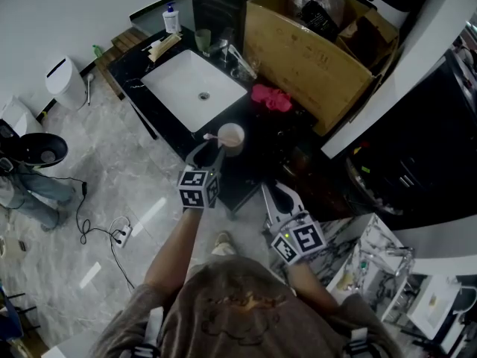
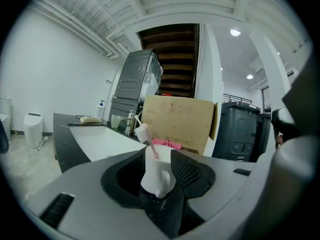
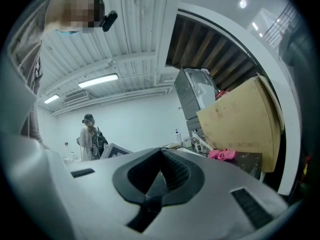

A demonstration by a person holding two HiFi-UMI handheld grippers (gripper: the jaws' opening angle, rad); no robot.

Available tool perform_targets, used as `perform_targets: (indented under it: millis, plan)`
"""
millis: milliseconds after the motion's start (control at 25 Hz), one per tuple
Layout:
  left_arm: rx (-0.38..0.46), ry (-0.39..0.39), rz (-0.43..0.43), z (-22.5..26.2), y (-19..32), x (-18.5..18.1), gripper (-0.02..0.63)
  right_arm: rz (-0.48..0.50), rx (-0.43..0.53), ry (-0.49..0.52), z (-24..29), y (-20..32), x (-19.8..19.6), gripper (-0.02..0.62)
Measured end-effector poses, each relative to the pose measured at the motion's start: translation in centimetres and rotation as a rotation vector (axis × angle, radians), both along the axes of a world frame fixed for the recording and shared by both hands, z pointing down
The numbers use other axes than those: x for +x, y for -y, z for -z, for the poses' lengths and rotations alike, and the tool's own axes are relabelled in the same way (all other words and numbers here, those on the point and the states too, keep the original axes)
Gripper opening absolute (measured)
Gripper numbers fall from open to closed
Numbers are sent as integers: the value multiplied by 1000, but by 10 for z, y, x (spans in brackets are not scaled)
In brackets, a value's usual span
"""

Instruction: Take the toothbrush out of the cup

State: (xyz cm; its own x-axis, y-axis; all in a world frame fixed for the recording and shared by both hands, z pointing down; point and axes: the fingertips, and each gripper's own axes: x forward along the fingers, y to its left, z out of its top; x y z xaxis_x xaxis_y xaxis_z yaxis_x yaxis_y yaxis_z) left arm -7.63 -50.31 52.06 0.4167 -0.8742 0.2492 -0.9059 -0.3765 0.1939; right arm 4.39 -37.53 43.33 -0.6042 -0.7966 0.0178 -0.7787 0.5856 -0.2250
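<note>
A white handled cup (image 1: 232, 136) stands on the black counter (image 1: 257, 159) just right of the sink, with a pink toothbrush (image 1: 212, 135) leaning out of it to the left. In the left gripper view the cup (image 2: 158, 175) sits between the jaws, and the toothbrush (image 2: 145, 136) shows its white head above the rim. My left gripper (image 1: 211, 152) (image 2: 156, 170) has its jaws wide and close on either side of the cup; I see no pad pressing it. My right gripper (image 1: 271, 194) (image 3: 161, 153) hangs off the counter's front edge, shut and empty.
A white sink (image 1: 194, 88) lies left of the cup, and a pink cloth (image 1: 272, 98) lies behind it. A big cardboard box (image 1: 313, 51) stands at the back right. A soap bottle (image 1: 171, 19) and a green cup (image 1: 203, 39) stand at the far end. A person (image 1: 30, 177) stands on the floor at the left.
</note>
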Motion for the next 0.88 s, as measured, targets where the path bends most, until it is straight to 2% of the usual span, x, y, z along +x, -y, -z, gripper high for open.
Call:
perform_targets:
  millis: [160, 480, 560, 760, 880]
  plan:
    - [-7, -10, 24, -5, 13, -3, 158, 10, -7, -4, -2, 6, -1, 6]
    - [2, -16, 18, -6, 23, 3, 138, 12, -14, -6, -3, 12, -1, 6]
    - [7, -15, 25, -7, 25, 3, 115, 7, -18, -9, -5, 12, 1, 6]
    - [18, -14, 31, -7, 30, 3, 115, -7, -27, -11, -9, 13, 6, 6]
    - [23, -19, 39, -6, 34, 3, 76, -11, -31, -13, -9, 16, 7, 6]
